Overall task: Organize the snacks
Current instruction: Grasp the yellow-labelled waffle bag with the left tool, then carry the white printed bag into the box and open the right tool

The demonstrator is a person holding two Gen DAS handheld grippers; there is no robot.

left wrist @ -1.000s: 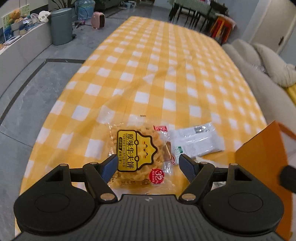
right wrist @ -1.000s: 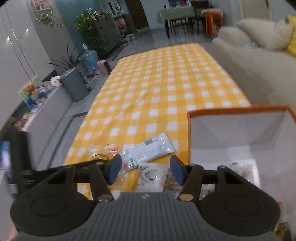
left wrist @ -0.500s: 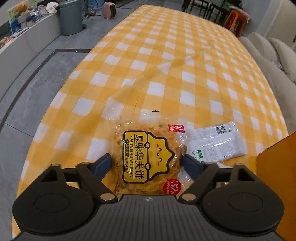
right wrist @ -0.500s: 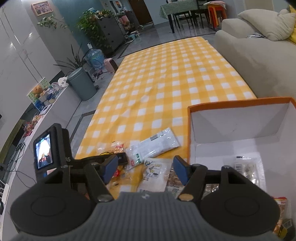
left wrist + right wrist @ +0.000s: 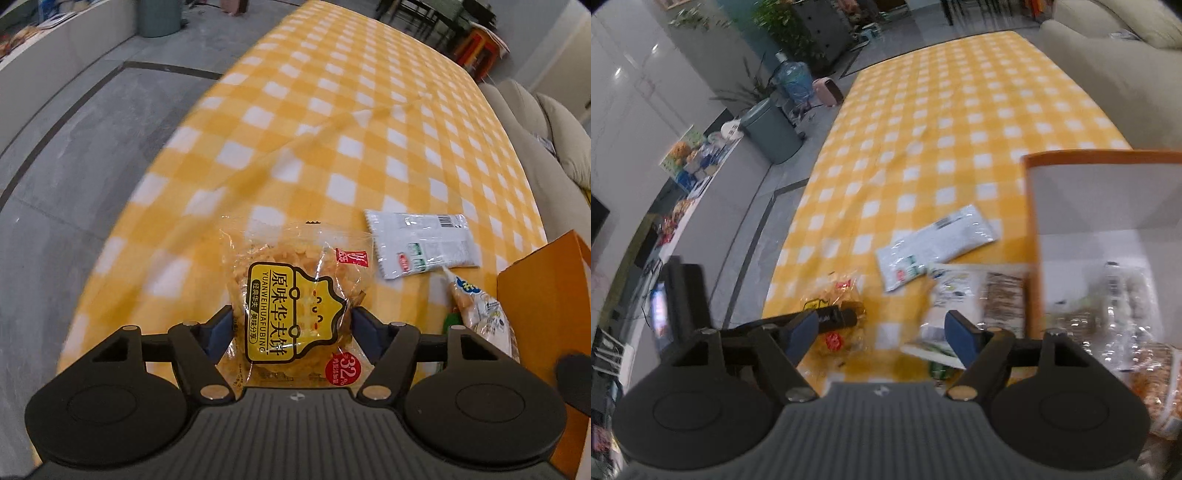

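Since 1 second ago the left tool [image 5: 291, 328] has advanced; its jaws are closing around the waffle packet [image 5: 291, 295]. Right tool [image 5: 881, 332], spread and opening, holds nothing. Pickup imminent.

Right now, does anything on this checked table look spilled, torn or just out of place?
Nothing spilled or torn. Three snacks lie loose outside the orange box: the yellow-labelled waffle pack, a white packet and a clear-wrapped snack against the box wall. The tablecloth has a crease. The left tool is closing around the waffle pack.
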